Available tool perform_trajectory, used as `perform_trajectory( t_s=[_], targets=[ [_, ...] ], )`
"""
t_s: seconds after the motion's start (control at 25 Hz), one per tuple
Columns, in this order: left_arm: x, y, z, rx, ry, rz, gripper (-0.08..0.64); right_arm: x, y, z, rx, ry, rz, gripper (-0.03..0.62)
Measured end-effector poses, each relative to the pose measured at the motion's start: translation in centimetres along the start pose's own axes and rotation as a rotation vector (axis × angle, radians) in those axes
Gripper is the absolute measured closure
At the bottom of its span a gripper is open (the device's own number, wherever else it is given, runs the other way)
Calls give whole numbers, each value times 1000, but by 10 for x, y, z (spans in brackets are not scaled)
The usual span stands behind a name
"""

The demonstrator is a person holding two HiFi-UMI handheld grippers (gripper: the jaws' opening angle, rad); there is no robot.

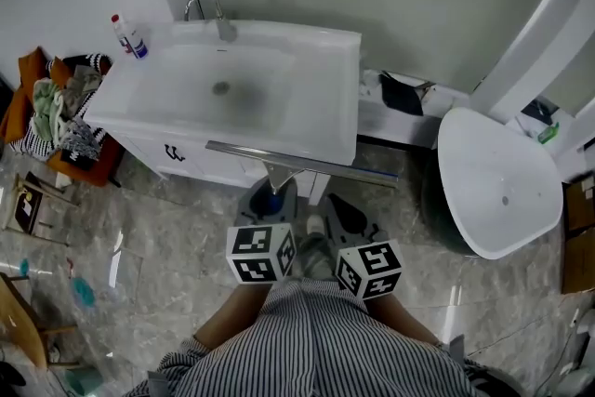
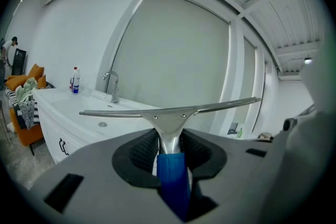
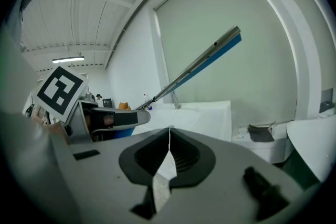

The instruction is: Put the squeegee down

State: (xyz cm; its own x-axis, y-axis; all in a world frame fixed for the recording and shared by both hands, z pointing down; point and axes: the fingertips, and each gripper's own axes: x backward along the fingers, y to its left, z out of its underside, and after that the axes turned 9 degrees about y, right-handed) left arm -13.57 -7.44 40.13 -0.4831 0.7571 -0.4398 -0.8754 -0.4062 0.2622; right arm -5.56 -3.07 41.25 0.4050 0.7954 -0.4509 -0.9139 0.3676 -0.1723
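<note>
The squeegee (image 1: 302, 163) has a long metal blade bar and a blue handle (image 2: 172, 173). My left gripper (image 1: 272, 196) is shut on that handle and holds the bar level, just in front of the white vanity's front edge (image 1: 307, 130). In the left gripper view the bar (image 2: 168, 110) spans the picture above the jaws of my left gripper (image 2: 169, 136). My right gripper (image 1: 337, 207) sits close beside it to the right. Its jaws meet at the tips (image 3: 169, 131) with nothing held. The squeegee bar (image 3: 202, 63) slants across the right gripper view.
The white vanity has a sink basin (image 1: 218, 88), a faucet (image 1: 218, 14) and a spray bottle (image 1: 130, 37) at its back left. A white oval fixture (image 1: 497, 181) stands to the right. An orange seat piled with clothes (image 1: 56, 112) is at the left. The floor is grey marble.
</note>
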Motion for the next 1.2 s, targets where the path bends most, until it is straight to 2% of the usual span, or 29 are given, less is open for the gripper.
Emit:
perform_trajectory(
  t_s=[0.68,1.2],
  targets=[
    [-119,27,-67,30,9,-44,437,-96,-88,-70,14,14,-41,575],
    [-213,26,-133,9,-25,-54,437,-151,-164,-139,58,-45,-51,575]
  ],
)
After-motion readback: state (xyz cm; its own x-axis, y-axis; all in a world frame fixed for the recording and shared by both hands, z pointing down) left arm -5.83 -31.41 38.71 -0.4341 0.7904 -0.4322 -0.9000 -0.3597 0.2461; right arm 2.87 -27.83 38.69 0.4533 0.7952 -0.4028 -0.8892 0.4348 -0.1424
